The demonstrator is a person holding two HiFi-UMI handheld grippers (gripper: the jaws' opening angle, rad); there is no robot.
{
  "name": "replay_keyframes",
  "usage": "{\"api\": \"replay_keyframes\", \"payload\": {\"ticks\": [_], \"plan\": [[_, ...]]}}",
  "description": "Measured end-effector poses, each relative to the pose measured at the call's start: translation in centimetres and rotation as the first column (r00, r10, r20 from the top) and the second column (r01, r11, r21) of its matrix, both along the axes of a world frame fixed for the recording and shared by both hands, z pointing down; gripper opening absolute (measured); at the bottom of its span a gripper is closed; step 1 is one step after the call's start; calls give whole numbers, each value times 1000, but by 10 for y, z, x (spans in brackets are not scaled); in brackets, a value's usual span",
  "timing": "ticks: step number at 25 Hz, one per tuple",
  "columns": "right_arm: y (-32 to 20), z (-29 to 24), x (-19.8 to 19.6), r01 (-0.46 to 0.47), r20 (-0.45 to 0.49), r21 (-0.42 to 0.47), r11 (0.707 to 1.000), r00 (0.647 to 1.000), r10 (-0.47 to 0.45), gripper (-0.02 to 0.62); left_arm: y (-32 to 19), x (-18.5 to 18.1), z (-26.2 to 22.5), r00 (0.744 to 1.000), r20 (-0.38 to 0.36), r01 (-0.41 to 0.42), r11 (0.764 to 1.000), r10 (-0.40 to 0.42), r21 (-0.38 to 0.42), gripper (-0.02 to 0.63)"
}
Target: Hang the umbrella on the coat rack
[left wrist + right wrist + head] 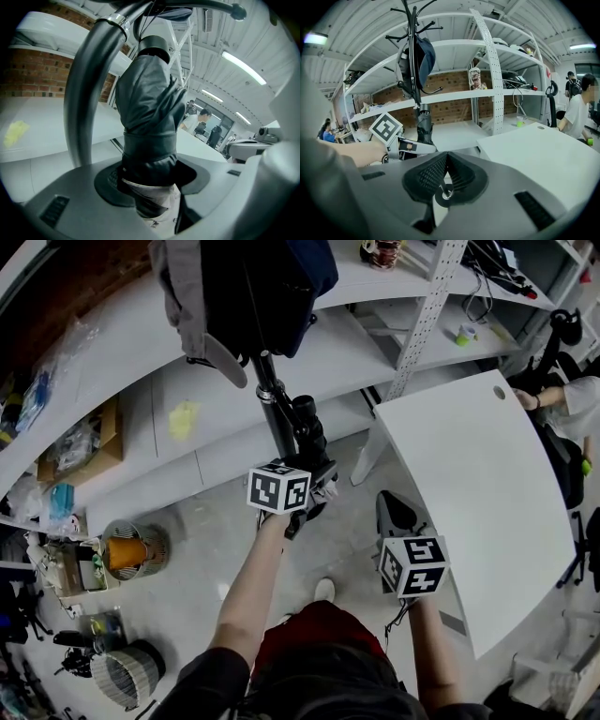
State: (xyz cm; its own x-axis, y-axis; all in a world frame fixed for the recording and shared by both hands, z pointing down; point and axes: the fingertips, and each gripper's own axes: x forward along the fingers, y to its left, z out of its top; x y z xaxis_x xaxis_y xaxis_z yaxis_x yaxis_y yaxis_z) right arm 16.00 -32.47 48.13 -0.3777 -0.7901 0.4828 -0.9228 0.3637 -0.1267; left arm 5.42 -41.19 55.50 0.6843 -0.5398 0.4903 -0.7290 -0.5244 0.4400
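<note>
- left claw view: nearest the lens, the left claw (149, 187) is clamped on the folded black umbrella (147, 103), with its pads pressing the lower end just under the strap band.
- the umbrella stands up out of the jaws and ends in a round cap above the claw.
- just left of the umbrella, the dark pole of the rack (82, 98) rises and bends overhead. i cannot tell whether the two touch.
- far ahead and to the claw's right, people (197, 117) are at desks under strip lights.
- right claw view: the right claw (446, 161) is nearest, its jaws closed together with nothing between them.
- ahead and to its left, the left claw (410, 146) holds the umbrella (424, 129) upright, close by the lower pole of the rack (412, 70).
- clothes (424, 54) hang from the hooks high above both claws.
- a white table (543, 150) lies to the right claw's right, and shelves (454, 44) run behind the rack.
- head view: the person's arms (248, 587) are nearest, reaching forward.
- the left claw (317, 479) grips the umbrella (307, 432), which points away along the rack (265, 390) under the clothes (234, 287).
- the right claw (396, 509) is apart to the right, closed and empty, by the near edge of the table (487, 493).
</note>
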Motion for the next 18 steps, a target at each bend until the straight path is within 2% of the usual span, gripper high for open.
{"api": "replay_keyframes", "payload": {"ticks": [5,18], "plan": [[0,4,-6,20,2,-16,1000,1000,-20,18,-2,-4,4,1000,14,12,1000,-12,13,225],[8,20,-15,32,-9,-53,998,999,-32,18,-5,-14,20,994,106,29,997,-36,66,235]]}}
